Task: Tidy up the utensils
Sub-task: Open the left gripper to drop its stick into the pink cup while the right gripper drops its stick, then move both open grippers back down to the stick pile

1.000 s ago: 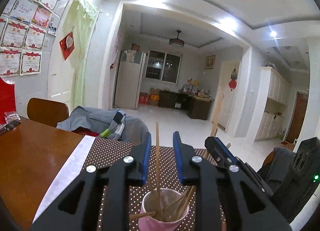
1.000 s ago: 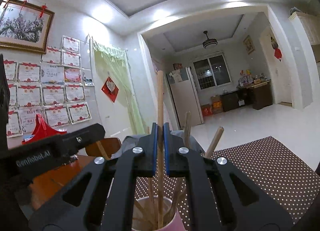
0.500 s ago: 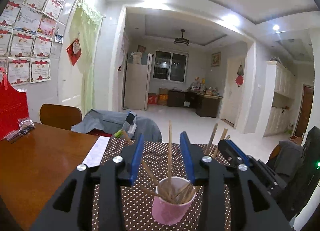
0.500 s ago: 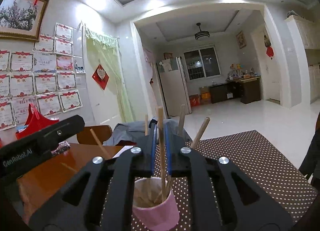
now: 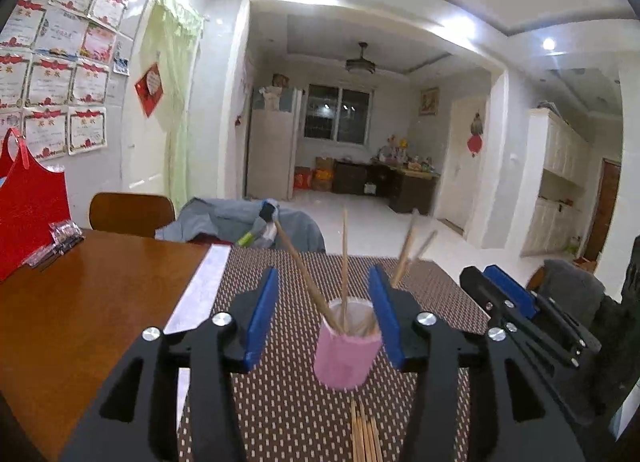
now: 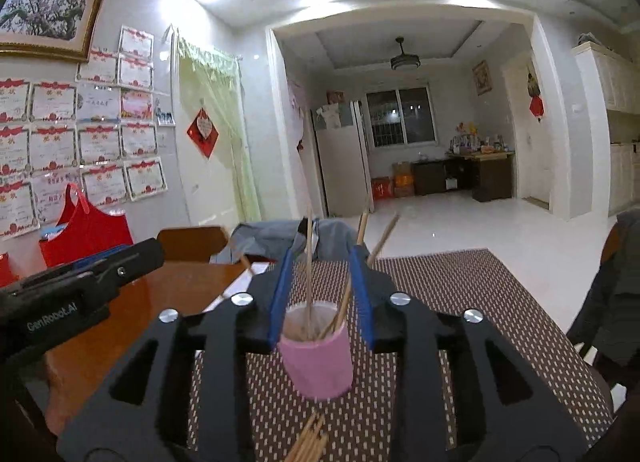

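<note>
Right gripper (image 6: pixel 322 294) and left gripper (image 5: pixel 324 316), both with jaws spread and empty, frame the pink cup (image 6: pixel 316 354), which stands upright on the dotted placemat (image 6: pixel 460 302) holding several chopsticks (image 6: pixel 308 262). Loose chopsticks (image 5: pixel 364 438) lie on the mat just before the cup; their number is unclear at the frame edge. To proceed well: descend to the bundle, grip a single stick mid-length, and insert it vertically without nudging the cup.

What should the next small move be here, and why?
Probably lower the right tongs, open and empty, onto the loose chopsticks lying on the dotted mat before the pink cup, since they are not yet in it.
</note>
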Available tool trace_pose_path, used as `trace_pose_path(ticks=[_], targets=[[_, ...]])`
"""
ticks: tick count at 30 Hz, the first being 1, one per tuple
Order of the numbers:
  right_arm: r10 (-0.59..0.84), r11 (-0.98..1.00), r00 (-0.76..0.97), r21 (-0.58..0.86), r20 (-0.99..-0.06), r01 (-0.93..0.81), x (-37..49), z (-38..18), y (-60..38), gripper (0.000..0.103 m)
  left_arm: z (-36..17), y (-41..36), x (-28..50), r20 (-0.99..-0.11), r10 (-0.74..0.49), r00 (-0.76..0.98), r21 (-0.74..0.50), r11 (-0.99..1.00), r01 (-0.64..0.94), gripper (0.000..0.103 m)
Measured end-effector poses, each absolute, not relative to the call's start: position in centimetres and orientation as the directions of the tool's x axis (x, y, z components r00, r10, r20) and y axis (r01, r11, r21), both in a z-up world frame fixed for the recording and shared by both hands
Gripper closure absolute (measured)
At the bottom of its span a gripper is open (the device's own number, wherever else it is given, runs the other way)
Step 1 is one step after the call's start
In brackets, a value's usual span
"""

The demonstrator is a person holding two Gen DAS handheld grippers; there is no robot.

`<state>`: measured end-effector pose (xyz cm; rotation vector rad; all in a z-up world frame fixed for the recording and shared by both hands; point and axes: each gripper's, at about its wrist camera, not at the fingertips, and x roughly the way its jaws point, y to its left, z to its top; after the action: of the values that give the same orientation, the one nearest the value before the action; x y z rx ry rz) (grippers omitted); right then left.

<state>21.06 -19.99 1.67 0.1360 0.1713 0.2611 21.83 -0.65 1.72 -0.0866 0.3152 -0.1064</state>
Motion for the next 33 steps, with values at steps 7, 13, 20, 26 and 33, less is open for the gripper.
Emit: trace_pose_path(ticks=[7, 13, 20, 26, 33], targets=[[0.267, 0.962, 0.908, 0.139, -0.324, -0.233, 19.1, -0.1, -20.3, 0.060, -1.8, -1.3, 21.2, -0.524, -0.199, 0.828, -0.111, 0.980, 0.166, 0.052], [0.273, 0.960, 0.817, 0.196, -0.508, -0.199, 19.2, -3.6, -21.7, 0.060, -7.3, -2.3, 22.5, -0.747, -0.213, 0.629, -0.118, 0.975, 0.189, 0.052], [0.305, 0.951, 0.697, 0.252, -0.649, -0.182, 19.3, -8.1, -22.6, 0.060, -12.4, -3.5, 23.6, -0.842, -0.296, 0.452, -0.227, 0.953, 0.200, 0.052], [0.307, 0.950, 0.655, 0.258, -0.690, -0.174, 18.9, -9.8, -23.5, 0.060, -14.9, -4.3, 24.5, -0.881, -0.231, 0.413, -0.169, 0.969, 0.181, 0.052], [0.306, 0.951, 0.639, 0.258, -0.706, -0.171, 18.6, -10.5, -24.1, 0.060, -15.0, -3.1, 24.1, -0.885, -0.173, 0.433, -0.117, 0.981, 0.153, 0.052]])
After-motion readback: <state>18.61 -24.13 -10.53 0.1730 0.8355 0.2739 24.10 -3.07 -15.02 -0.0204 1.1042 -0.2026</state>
